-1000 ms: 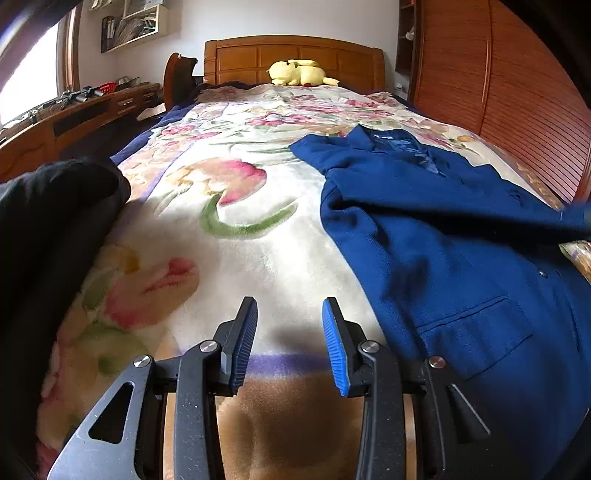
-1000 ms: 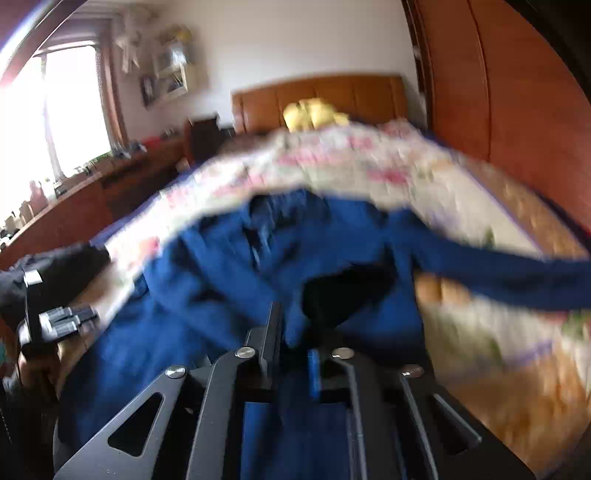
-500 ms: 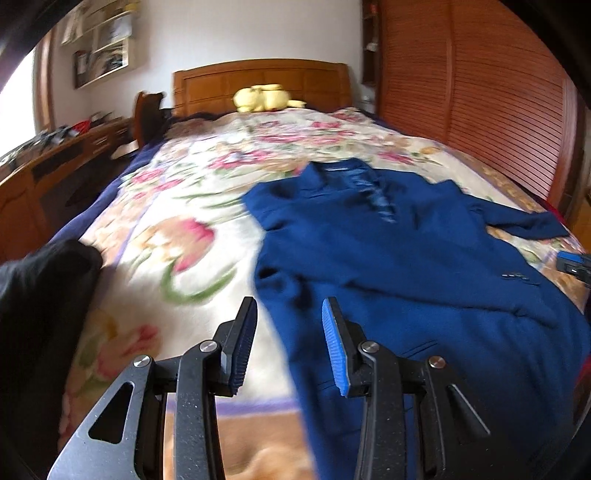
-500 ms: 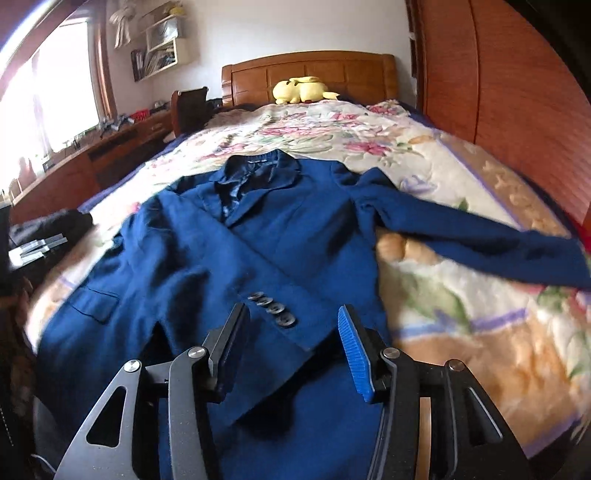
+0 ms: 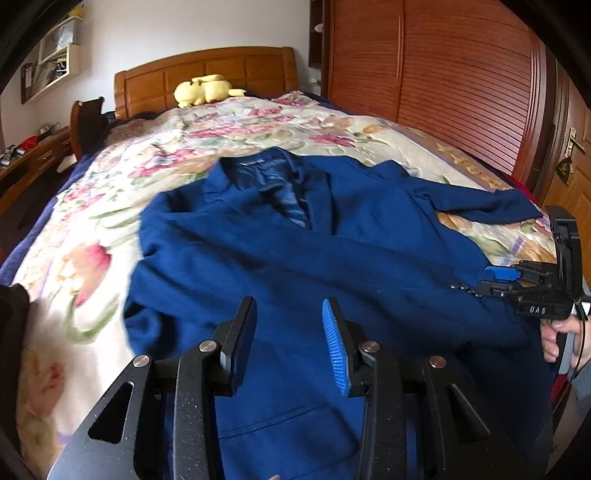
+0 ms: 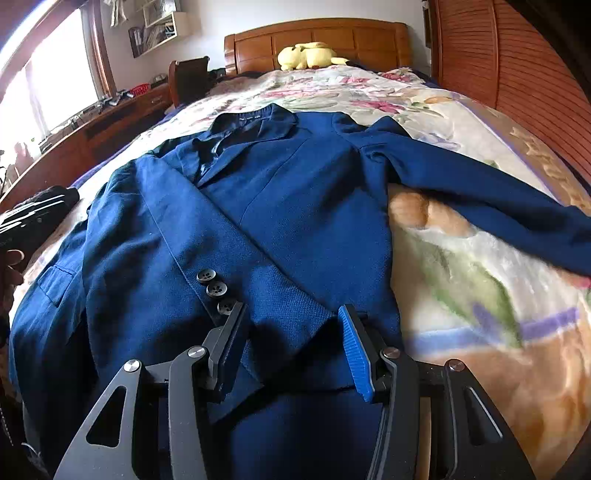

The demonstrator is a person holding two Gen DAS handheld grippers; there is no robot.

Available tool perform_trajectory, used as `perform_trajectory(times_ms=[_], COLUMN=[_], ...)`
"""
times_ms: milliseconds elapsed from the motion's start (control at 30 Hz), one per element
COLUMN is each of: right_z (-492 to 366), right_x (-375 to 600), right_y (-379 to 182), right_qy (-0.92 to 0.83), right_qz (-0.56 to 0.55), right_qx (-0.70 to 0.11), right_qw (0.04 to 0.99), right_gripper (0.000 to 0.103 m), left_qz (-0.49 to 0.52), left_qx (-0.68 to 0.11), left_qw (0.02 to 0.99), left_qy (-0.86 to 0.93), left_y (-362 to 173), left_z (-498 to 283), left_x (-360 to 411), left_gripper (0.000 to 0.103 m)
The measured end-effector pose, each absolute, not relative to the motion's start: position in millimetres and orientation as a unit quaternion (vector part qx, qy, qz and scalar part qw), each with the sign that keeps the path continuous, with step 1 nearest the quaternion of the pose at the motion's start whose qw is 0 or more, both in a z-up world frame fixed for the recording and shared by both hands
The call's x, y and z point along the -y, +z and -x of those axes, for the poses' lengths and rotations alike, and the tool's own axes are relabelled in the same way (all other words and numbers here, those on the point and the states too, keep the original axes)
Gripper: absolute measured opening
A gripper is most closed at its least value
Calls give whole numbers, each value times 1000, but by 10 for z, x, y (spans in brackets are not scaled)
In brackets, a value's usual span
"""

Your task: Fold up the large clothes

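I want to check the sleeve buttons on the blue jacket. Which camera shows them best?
The right wrist view: three dark sleeve buttons sit large and sharp on the blue jacket, just ahead of that hand-held gripper's fingers. The left wrist view shows them only as tiny dark dots near its right edge.

place: home bedroom
bed: big bed [image 6: 480, 280] w/ floral blanket, wooden headboard [image 6: 317, 40] at far end
toy: yellow plush [image 6: 308, 55] by headboard
storage: slatted wooden wardrobe doors [image 5: 461, 81] on one side
desk side: long wooden desk [image 6: 92, 136] under bright window [image 6: 55, 88], wall shelf [image 6: 162, 29] w/ papers
clothes: blue jacket [image 6: 258, 206] laid flat on bed
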State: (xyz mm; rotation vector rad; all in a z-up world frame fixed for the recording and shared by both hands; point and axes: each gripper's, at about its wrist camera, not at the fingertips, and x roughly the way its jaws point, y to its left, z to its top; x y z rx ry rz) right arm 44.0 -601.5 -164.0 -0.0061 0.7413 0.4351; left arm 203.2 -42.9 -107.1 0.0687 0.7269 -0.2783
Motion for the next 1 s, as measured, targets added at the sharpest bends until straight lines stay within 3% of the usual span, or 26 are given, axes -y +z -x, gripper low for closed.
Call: perform_trajectory(times_ms=[400, 1000], right_z=[-422, -398], right_x=[6077, 6345], right_y=[-1719, -1470], right_qy=[220, 203], right_qz=[-12, -33], right_qx=[-349, -351], right_qw=[911, 913], right_gripper=[52, 52], left_qz=[-50, -33], left_qx=[-384, -354], left_qw=[911, 926], left_qy=[-144, -129], left_y=[-1387, -1479], left_z=[-2097, -1991], left_x=[683, 601], left_gripper=[39, 39])
